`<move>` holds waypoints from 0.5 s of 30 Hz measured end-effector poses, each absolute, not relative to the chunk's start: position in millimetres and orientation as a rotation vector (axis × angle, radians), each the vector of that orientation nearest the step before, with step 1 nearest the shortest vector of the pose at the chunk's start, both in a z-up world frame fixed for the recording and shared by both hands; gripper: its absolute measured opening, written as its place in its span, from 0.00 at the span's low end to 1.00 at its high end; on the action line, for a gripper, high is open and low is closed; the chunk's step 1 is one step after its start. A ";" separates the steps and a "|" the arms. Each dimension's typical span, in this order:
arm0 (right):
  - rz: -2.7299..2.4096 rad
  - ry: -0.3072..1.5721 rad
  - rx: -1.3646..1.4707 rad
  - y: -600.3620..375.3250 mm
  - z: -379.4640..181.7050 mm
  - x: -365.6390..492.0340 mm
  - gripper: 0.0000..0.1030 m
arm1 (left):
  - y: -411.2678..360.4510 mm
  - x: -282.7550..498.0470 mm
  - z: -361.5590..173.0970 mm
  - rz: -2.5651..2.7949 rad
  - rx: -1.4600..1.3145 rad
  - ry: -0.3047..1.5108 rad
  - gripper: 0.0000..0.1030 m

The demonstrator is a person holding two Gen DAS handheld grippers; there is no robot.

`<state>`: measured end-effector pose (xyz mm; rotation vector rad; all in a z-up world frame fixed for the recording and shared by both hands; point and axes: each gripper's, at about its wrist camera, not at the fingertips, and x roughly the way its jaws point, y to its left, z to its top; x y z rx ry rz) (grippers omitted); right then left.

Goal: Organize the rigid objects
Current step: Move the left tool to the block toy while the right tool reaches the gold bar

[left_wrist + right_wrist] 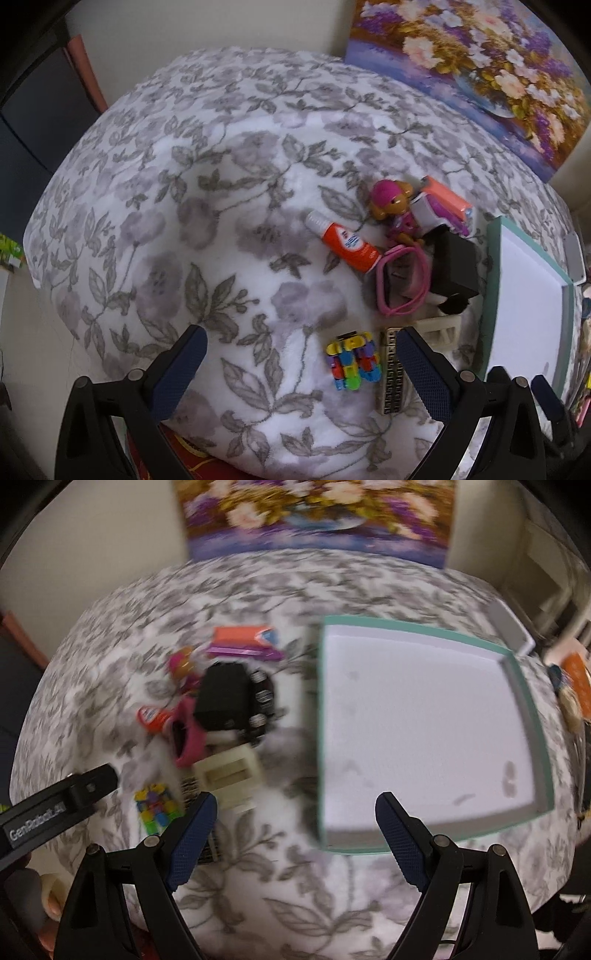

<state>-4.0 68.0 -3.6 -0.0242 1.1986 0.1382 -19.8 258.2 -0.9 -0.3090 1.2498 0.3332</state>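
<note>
Both fingers of my left gripper (299,363) stand spread, empty, over the colourful block toy (351,360): rigid, light, best pinched across its short sides. Beyond it lies an orange tube (343,242), rounder, likely to roll.

My right gripper (295,830) also gapes empty above plush floral blanket (258,867); the teal-rimmed tray (532,705) sits just ahead, a flower painting (317,513) behind.
</note>
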 end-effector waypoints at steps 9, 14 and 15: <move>0.220 1.284 -0.117 103.8 -32.6 -9.1 0.86 | 261.6 -14.3 -33.8 0.308 -0.402 1.351 0.98; 0.242 1.314 -0.127 112.5 -44.8 -7.8 0.86 | 257.5 -11.5 -44.8 0.277 -0.422 1.375 0.95; 0.245 1.315 -0.132 115.0 -46.4 -8.4 0.86 | 256.4 -11.1 -46.1 0.272 -0.426 1.377 0.94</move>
